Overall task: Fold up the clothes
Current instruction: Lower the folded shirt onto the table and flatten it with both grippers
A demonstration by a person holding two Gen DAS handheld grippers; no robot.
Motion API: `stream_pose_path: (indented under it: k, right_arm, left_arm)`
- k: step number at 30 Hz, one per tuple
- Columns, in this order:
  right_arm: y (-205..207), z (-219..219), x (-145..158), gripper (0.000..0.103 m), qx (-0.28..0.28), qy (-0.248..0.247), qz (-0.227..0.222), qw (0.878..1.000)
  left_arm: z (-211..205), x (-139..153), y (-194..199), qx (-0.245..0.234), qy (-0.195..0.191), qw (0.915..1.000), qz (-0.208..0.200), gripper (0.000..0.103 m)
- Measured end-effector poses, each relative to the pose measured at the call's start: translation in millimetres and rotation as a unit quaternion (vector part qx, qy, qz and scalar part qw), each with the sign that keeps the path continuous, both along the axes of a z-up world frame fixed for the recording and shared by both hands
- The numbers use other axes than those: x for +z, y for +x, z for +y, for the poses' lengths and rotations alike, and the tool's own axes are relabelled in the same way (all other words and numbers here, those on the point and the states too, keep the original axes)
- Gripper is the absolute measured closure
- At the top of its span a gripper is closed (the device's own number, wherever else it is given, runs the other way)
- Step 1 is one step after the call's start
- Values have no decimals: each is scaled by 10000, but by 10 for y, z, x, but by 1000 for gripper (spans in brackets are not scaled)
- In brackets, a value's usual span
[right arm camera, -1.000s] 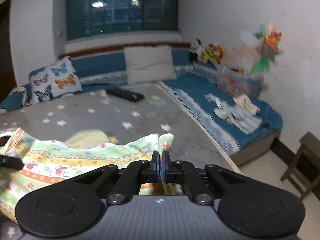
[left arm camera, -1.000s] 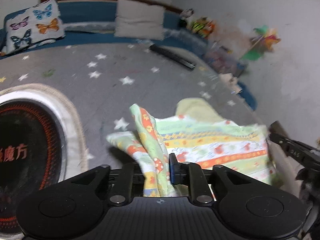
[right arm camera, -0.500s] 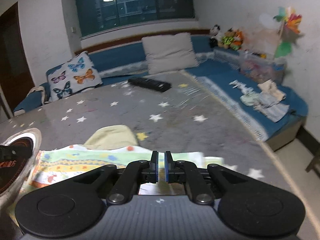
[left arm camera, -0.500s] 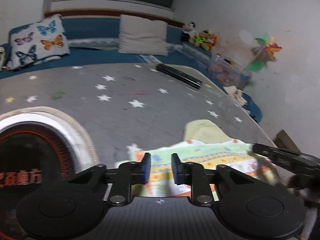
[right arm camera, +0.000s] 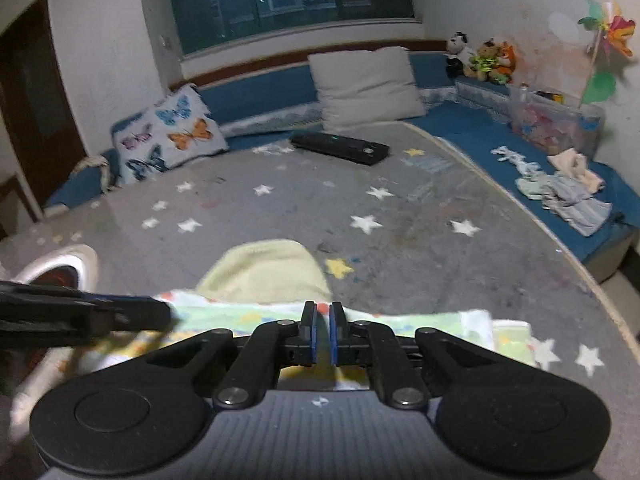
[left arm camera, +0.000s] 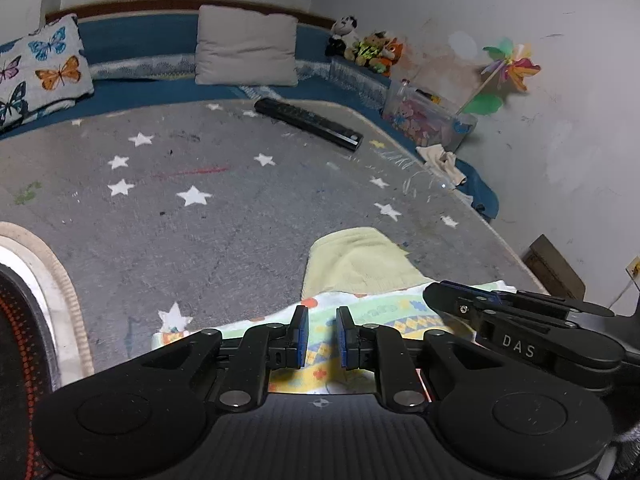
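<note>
left gripper (left arm camera: 322, 336): jaws apart, has let go of patterned garment (left arm camera: 372, 320)
right gripper (right arm camera: 323, 332): jaws now slightly apart, empty
garment: dropped flat at mat (left arm camera: 240, 216) near edge, fold laid; yellow end (left arm camera: 356, 260) sticks out

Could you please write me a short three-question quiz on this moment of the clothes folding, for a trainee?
1. True or false: the left gripper is clamped on the patterned cloth.
2. Multiple choice: what sticks out from under the far edge of the patterned cloth? A) a pale yellow cloth B) a black remote C) a butterfly pillow
3. Fill in: the long black remote lies on the grey mat printed with white ____.

Key
1. False: its jaws stand apart with nothing between them.
2. A
3. stars
</note>
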State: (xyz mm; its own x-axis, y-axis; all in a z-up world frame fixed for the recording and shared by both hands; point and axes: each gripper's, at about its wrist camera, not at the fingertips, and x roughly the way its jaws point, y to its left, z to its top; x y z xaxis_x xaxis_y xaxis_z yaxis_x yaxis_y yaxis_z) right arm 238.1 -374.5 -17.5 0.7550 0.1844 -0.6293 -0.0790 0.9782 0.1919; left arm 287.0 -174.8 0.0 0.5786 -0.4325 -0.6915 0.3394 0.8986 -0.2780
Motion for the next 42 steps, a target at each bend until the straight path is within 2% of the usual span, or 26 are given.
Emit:
stream_pose_path:
  k: [6,10,17,22,29,32,42]
  right_arm:
    - [-7,85,13,95,72,-180,-60,9998]
    - [-193,135,117,94,341,-94,-170,9992]
    - [-548,305,110,94,736,-426,-200,9962]
    - [-888,349,115,94,878,-430,-174,9951]
    - [-1330,466,78,92,909,-569,-293,9938]
    - [-1483,492,72,84,820,-488,-364,9948]
    - [-1721,461,-14,84,470,-310,-252,9981]
  left_arm:
    - [30,-6,-26,73,43,10000,-1,86]
    - [30,79,-184,-46,65,9999,-153,86]
    - [34,105,-535,-249,180,9992,-274,86]
    - [79,92,-821,-359,262,9985,-330,86]
    - [184,39,-1178,-384,346,9980,-373,86]
    - [221,33,-1297,-392,413,9974,-438,86]
    - [398,-20,-1507,-201,333,9985,-378,85]
